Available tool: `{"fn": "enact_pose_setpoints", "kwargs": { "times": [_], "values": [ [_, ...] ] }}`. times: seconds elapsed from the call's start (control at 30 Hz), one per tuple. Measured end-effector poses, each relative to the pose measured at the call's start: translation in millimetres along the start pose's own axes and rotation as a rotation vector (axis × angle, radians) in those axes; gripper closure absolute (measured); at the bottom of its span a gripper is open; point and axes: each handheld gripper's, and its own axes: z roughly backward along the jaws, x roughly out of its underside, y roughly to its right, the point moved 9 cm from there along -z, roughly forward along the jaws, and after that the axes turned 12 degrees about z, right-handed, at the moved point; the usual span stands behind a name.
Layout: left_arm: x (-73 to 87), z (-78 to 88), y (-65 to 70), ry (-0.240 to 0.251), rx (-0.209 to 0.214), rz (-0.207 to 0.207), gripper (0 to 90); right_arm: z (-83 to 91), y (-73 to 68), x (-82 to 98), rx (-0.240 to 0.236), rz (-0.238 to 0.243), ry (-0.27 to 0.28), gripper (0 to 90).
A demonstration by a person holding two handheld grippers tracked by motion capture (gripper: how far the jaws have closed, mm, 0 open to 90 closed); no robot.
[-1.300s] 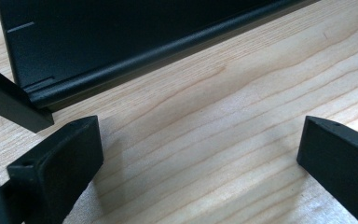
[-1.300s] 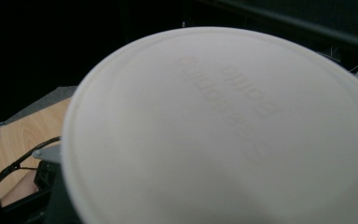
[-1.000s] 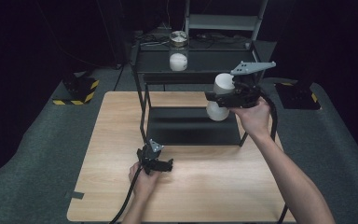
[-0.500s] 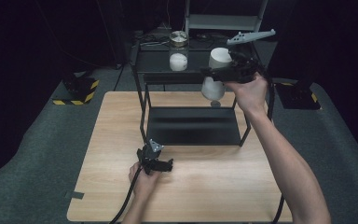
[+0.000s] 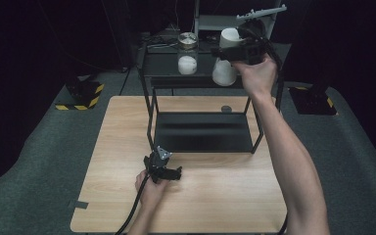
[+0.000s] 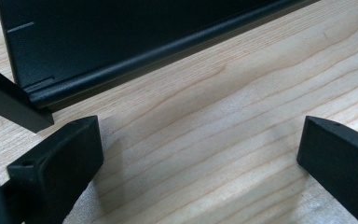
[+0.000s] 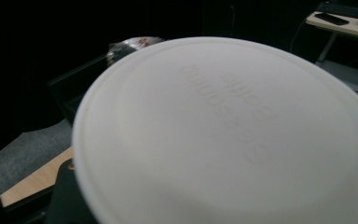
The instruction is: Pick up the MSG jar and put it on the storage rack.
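My right gripper [image 5: 232, 50] is shut on a white lidded container [image 5: 223, 73], held tilted in the air over the right part of the black rack's top shelf [image 5: 166, 64]. In the right gripper view the container's round white lid [image 7: 223, 130] with raised lettering sits right in front of the camera. A glass jar [image 5: 187, 55] half full of white powder stands on the top shelf to the left of the container. My left gripper [image 5: 172, 172] rests on the wooden table [image 5: 112, 127] in front of the rack. Its jaws stand open [image 6: 200, 154] over bare wood.
The rack's lower shelf [image 5: 203, 132] lies low over the table, with thin black legs at its corners. A small dark disc [image 5: 226, 108] lies on the table behind it. Dark stands with yellow-black striped bases [image 5: 81, 95] sit on the grey floor at the sides.
The right hand has lifted the white container up and away from me, from beside the rack's right side to the height of the top shelf. The left gripper has stayed put.
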Motion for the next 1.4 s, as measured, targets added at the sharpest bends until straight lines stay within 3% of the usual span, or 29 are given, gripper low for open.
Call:
{"fn": "enact_pose_setpoints", "kwargs": {
  "times": [0.5, 1.4],
  "values": [
    [0.1, -0.1, 0.0, 0.001, 0.000, 0.000, 0.2, -22.4, 15.8, -6.3, 0.118, -0.077, -0.043, 36.0],
    [0.0, -0.1, 0.0, 0.000, 0.001, 0.000, 0.2, -47.6, 24.7, -7.2, 0.190, -0.096, -0.097, 35.9]
  ]
}}
